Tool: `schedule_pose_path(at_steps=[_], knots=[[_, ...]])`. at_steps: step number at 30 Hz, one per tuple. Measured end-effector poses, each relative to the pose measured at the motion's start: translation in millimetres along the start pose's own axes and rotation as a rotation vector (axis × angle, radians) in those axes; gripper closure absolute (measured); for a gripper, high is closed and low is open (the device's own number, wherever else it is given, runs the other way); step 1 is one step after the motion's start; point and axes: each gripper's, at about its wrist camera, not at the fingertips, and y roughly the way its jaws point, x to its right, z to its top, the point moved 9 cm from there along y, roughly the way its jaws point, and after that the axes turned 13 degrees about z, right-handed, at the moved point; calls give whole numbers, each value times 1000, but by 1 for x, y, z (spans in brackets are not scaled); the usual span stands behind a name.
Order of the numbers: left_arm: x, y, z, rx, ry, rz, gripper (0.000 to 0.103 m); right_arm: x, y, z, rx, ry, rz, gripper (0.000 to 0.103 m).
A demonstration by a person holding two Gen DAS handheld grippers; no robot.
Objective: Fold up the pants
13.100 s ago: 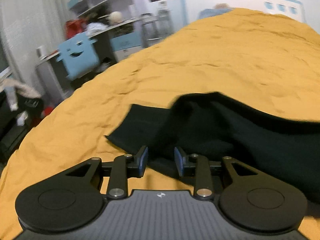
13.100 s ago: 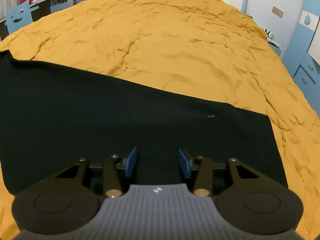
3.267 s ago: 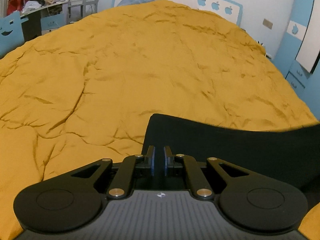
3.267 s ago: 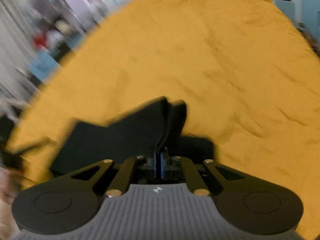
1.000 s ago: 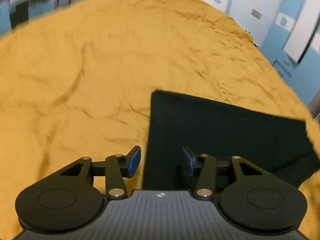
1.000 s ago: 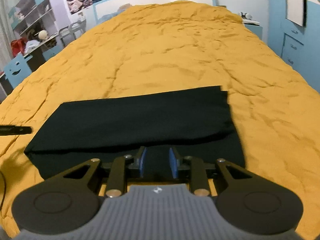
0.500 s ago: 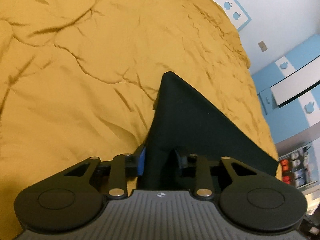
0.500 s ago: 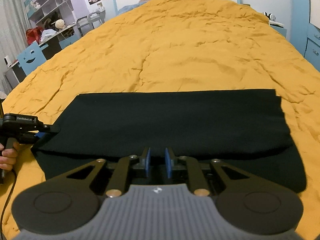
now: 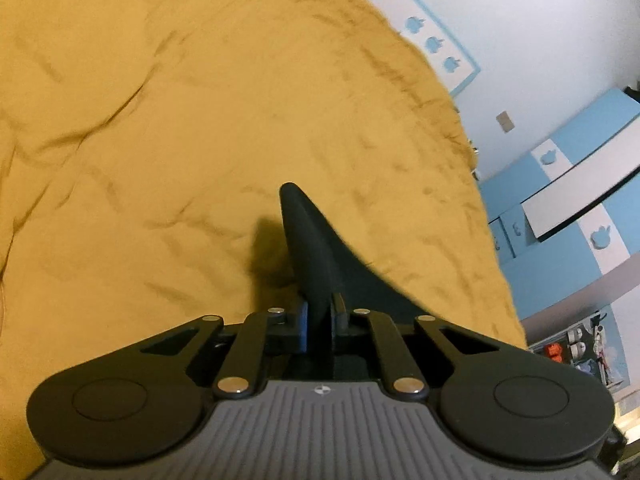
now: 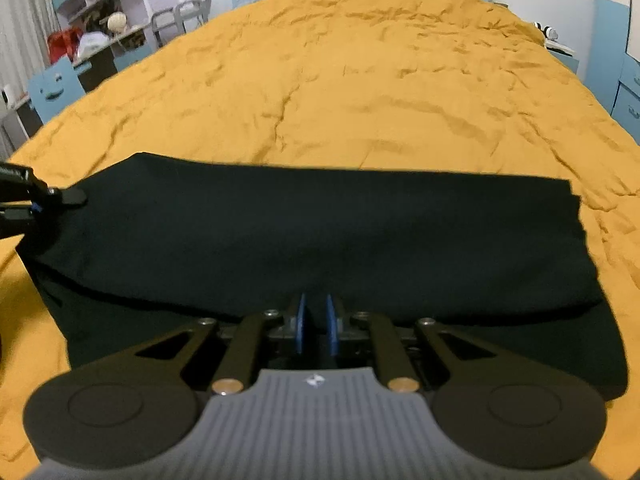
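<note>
The black pants (image 10: pixel 320 232) lie folded in a long band across the orange bedspread (image 10: pixel 340 92). My left gripper (image 9: pixel 320 312) is shut on the pants' left end, and the cloth (image 9: pixel 308 240) stands up from between the fingers in a raised point. It also shows at the left edge of the right wrist view (image 10: pixel 48 198), holding the upper layer's corner. My right gripper (image 10: pixel 314 320) is nearly closed at the near edge of the upper layer, with a narrow gap between its blue pads; whether cloth sits between them cannot be told.
The orange bedspread fills the bed on all sides. A desk with shelves and a blue chair (image 10: pixel 56 84) stand to the left of the bed. Blue cabinets (image 9: pixel 560 208) and a nightstand (image 10: pixel 560 52) stand to the right.
My left gripper has closed on the pants' left end and lifted it into a raised point. My right gripper has narrowed and moved closer to the cloth's near edge.
</note>
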Motion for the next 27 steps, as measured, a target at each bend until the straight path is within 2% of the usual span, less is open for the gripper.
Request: schedule_pose_path(at_steps=[7, 14, 21, 27], knots=[[91, -45, 6, 26, 81, 42, 94, 19, -52, 7, 84, 30, -11, 96], [190, -64, -18, 66, 198, 80, 94, 62, -111, -3, 171, 112, -23, 96], [278, -43, -57, 72, 319, 138, 94, 107, -148, -20, 230, 187, 6, 96], [319, 4, -106, -20, 401, 176, 94, 129, -159, -25, 251, 227, 51, 96]])
